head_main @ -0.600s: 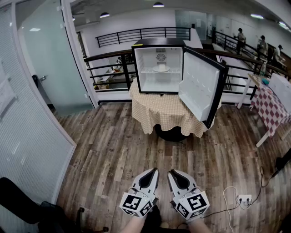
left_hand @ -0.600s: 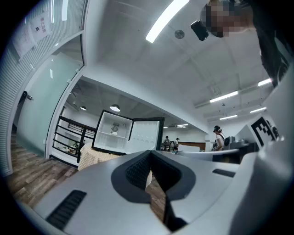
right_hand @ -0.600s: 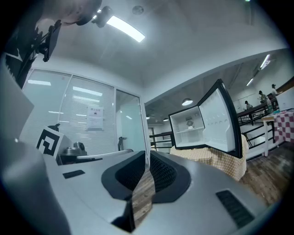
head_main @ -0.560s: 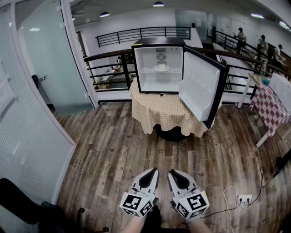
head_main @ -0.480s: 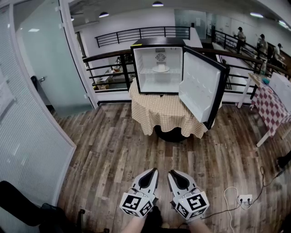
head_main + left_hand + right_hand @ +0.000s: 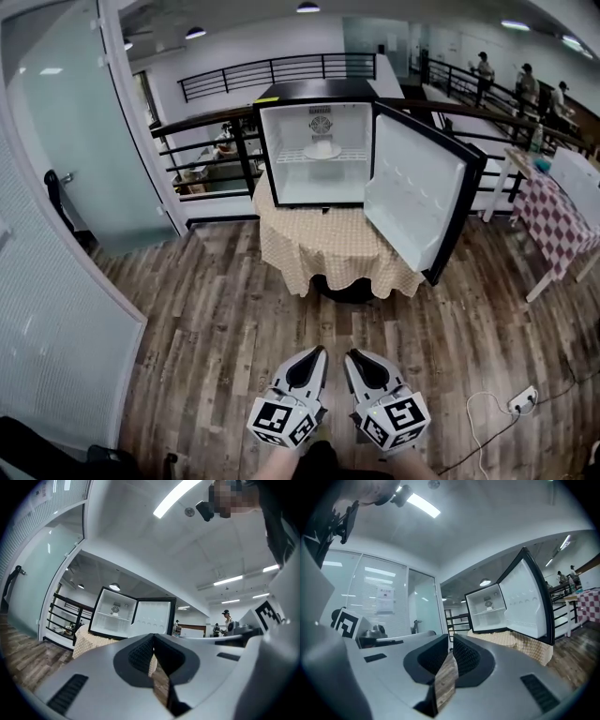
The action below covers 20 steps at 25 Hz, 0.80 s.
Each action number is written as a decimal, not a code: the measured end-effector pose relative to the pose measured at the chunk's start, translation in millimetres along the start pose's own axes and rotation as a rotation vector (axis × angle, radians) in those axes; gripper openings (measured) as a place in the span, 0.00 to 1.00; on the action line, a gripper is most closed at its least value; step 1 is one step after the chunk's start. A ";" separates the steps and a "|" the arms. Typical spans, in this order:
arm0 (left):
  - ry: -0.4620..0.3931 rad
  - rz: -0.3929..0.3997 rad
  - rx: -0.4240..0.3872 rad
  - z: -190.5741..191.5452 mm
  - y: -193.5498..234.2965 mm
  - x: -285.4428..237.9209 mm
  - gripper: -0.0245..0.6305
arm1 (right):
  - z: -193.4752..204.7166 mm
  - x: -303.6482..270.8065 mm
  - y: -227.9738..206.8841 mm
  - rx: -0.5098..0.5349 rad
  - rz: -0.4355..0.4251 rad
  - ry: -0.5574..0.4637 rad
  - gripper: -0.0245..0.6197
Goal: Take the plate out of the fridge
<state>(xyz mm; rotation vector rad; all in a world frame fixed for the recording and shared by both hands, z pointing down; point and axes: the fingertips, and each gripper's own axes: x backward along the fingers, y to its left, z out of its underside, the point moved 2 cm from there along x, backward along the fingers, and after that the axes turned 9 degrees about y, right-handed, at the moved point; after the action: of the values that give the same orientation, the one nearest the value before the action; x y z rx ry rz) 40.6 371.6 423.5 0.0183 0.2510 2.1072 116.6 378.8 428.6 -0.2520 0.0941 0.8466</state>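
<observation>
1. Well short of the fridge (image 6: 319, 184), low over the floor: left claw (image 6: 318, 352) and right claw (image 6: 350, 355), both closed, gripping nothing.
2. Inside the fridge, on its shelf: plate (image 6: 322, 150); door (image 6: 412, 187) swung wide.
3. Best done by stepping up to the desk (image 6: 328, 239) beneath the fridge, opening one claw, pinching the plate's rim, drawing out level.
4. No brand legible; only square markers on the claws' cubes.
</observation>
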 end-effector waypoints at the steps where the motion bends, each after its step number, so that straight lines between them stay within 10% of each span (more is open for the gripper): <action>1: -0.001 0.005 -0.001 -1.9 5.9 -6.2 0.05 | -1.8 -7.0 -4.9 -0.005 0.006 0.001 0.12; 20: -0.008 0.018 0.073 -17.1 129.3 -55.8 0.05 | -19.3 -132.9 -12.2 0.025 0.009 0.051 0.12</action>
<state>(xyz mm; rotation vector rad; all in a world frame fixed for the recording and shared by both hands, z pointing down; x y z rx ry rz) -41.3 256.4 435.8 0.0721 0.3242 2.1145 38.3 269.3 436.4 -0.2499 0.1533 0.8474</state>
